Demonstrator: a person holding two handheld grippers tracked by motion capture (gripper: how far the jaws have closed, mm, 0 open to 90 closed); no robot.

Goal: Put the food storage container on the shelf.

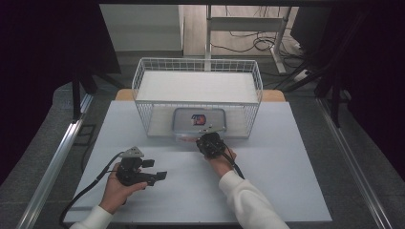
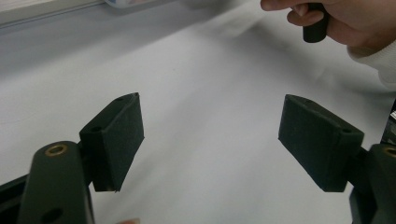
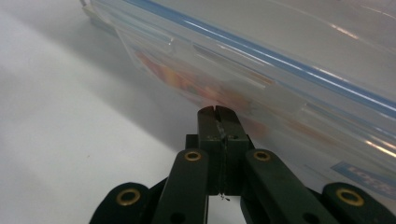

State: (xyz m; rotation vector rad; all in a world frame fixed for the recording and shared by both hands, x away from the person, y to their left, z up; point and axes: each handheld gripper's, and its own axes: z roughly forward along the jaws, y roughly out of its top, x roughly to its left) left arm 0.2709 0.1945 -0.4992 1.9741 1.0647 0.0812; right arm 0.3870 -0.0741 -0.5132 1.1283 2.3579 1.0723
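Container (image 3: 289,70) lay straight ahead of the right gripper (image 3: 218,112), jaws fully closed and empty, tips at its side; left gripper (image 2: 210,140) gaped empty, farther off

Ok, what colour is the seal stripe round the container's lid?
Blue, on the clear container; best seen in the right gripper view.

Left gripper (image 1: 154,170): black body, grey three-cornered plate on top, black cable trailing off the back. Jaws end in blocky matte pads (image 2: 116,140); brass-ringed screw holes on the arms. Right gripper (image 3: 218,112): same black linkage, brass rivets. Sleeves (image 1: 248,200) white, ribbed at cuff.
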